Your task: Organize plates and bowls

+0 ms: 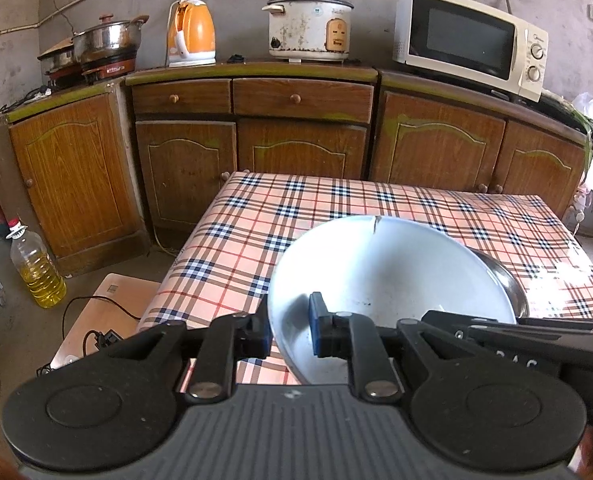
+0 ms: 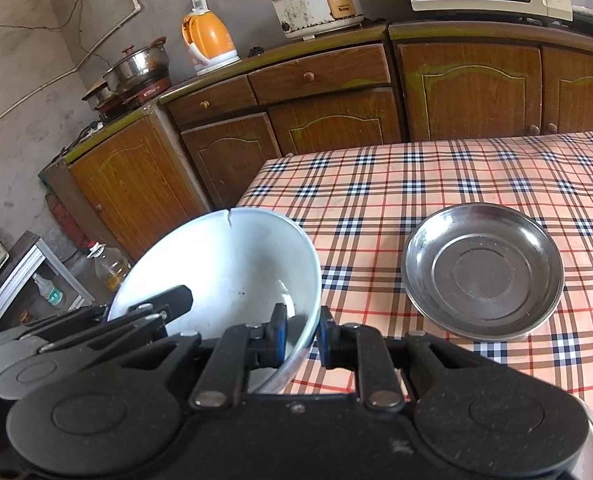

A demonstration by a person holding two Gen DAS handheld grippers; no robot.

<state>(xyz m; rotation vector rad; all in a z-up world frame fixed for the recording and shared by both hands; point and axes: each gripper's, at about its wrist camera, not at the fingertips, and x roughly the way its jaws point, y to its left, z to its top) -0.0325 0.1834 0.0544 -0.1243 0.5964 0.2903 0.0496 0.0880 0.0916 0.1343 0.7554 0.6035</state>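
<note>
Checked table point(image 2: 376, 184) in front of wooden cabinets point(image 1: 304, 148). White bowl point(image 1: 376, 264) tilted above table's near edge, gripped on opposite rims by closed jaws of left gripper point(image 1: 290, 330) and right gripper point(image 2: 303, 334). Steel plate point(image 2: 482, 270) lying flat beside.

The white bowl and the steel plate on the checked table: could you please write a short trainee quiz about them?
1. True or false: both grippers are clamped on the rim of the white bowl.
2. What flaw shows on the bowl's far rim?
3. The steel plate is: A) held up by the right gripper B) resting on the table C) inside the microwave.

Key: 1 true, the left gripper and the right each pinch a side of the rim. 2 a crack. 3 B.
</note>
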